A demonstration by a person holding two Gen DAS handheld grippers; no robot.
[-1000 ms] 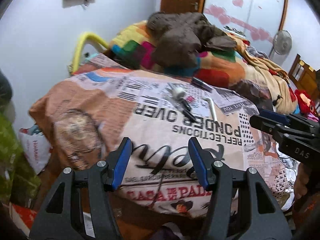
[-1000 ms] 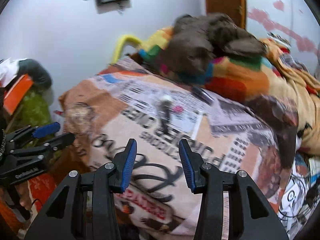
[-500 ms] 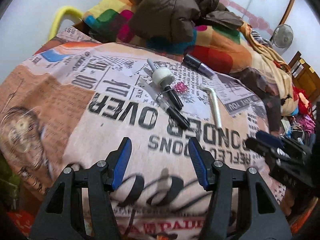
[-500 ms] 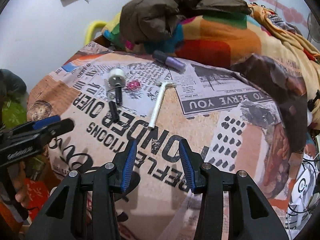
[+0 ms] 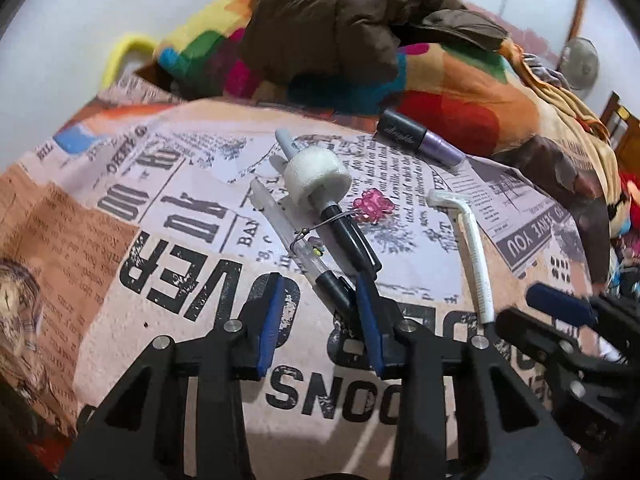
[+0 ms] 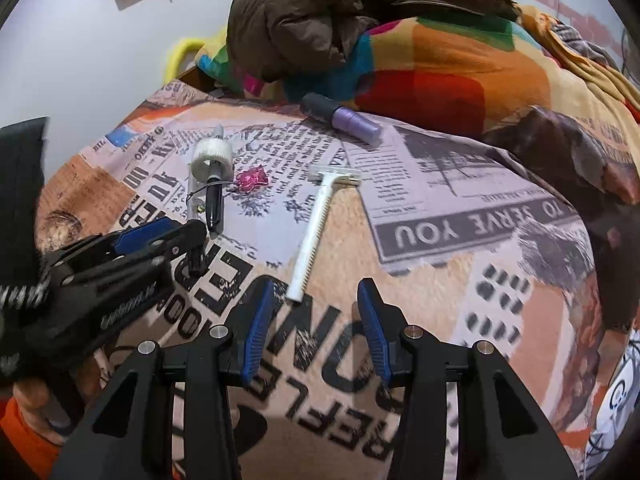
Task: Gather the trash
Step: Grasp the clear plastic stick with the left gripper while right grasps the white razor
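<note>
Since earlier: both grippers sit lower and closer over the newsprint bedspread [image 5: 192,248]; left gripper [image 5: 318,316] jaws have just been narrowing, still apart, black pen cap [image 5: 334,286] between them, untouched.
Hidden: thin wire beside the pens hard to make out; pink charm [image 5: 374,205] blurred.
Trash: clear pen [image 5: 288,236], black pen through a white tape roll [image 5: 318,178], ahead of the left gripper.
Razor: white razor [image 6: 314,236] just ahead of the right gripper [image 6: 316,322], whose jaws gape, empty.
</note>
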